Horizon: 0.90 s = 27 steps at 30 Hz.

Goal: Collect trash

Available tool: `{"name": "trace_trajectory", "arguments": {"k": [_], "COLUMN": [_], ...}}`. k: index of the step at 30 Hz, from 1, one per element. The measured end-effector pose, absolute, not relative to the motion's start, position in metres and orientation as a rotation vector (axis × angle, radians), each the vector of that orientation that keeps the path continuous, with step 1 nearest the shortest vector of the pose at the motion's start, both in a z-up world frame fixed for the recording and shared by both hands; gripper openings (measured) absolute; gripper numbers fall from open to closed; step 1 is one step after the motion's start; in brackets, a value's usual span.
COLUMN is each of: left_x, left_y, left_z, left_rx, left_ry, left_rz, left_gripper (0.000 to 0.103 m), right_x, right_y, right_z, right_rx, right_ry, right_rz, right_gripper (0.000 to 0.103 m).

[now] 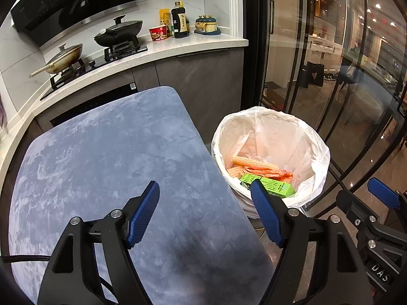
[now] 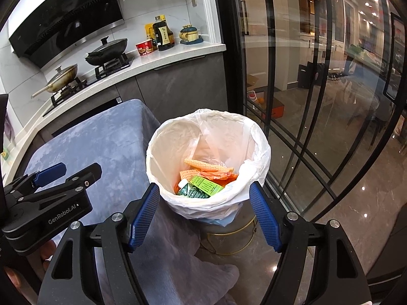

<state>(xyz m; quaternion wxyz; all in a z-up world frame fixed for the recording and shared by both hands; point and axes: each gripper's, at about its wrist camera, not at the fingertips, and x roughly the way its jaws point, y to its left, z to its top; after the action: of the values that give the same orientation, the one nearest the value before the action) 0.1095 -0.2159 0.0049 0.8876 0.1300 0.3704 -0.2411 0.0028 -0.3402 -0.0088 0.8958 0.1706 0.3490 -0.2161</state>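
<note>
- Left gripper point(image 1: 204, 189), held in my left hand: jaws spread wide with nothing between the blue pads, tilted down over the blue velvety cloth point(image 1: 114, 152) that covers the table.
- Stove zone, far left: a lidded wok point(image 1: 64, 56) and a black lidded pan point(image 1: 119, 31) sit on the hob beneath the range hood point(image 1: 76, 2).
- Counter, further right: a red instant-noodle cup point(image 1: 158, 33), a dark sauce bottle point(image 1: 180, 20) and a condiment set point(image 1: 206, 24) stand near one another.
- Trash bin point(image 2: 207, 157), just beside the table's right edge: lined with a white plastic bag point(image 2: 257, 152); inside lie orange wrappers point(image 2: 211, 169), a green carton point(image 2: 207, 185) and a darker green pack point(image 2: 190, 192).
- Right gripper point(image 2: 204, 189), held in my right hand: jaws likewise wide and empty, aimed down at the bin's near rim.
- Glass doors point(image 2: 318, 101) with black frames: far right, beside the bin.
</note>
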Motion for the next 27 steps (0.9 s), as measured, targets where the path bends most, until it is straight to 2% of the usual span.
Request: {"name": "trace_trajectory", "arguments": {"k": [2, 14, 17, 21, 27], "left_x": [0.1084, 0.1051, 0.1048, 0.1047, 0.1031], "left_y": [-0.2158, -0.2161, -0.2165, -0.2158, -0.2164], "left_z": [0.0043, 0.0021, 0.0005, 0.0000, -0.0019], "left_rx": [0.272, 0.276, 0.279, 0.277, 0.286], "left_ry": [0.765, 0.774, 0.778, 0.776, 0.776], "left_rz": [-0.499, -0.503, -0.503, -0.502, -0.503], "left_gripper": [0.076, 0.076, 0.077, 0.084, 0.091], "right_x": [0.0022, 0.0013, 0.0012, 0.0003, 0.0015], "right_y": [-0.3407, -0.3417, -0.3411, -0.3392, -0.3427], "right_z": [-0.0089, -0.0116, -0.0111, -0.0100, -0.0126], "right_rx": [0.355, 0.357, 0.346, 0.328, 0.334], "right_ry": [0.725, 0.734, 0.731, 0.723, 0.726], "right_rz": [-0.448, -0.447, -0.457, -0.470, -0.479], "right_gripper": [0.070, 0.070, 0.075, 0.083, 0.084]}}
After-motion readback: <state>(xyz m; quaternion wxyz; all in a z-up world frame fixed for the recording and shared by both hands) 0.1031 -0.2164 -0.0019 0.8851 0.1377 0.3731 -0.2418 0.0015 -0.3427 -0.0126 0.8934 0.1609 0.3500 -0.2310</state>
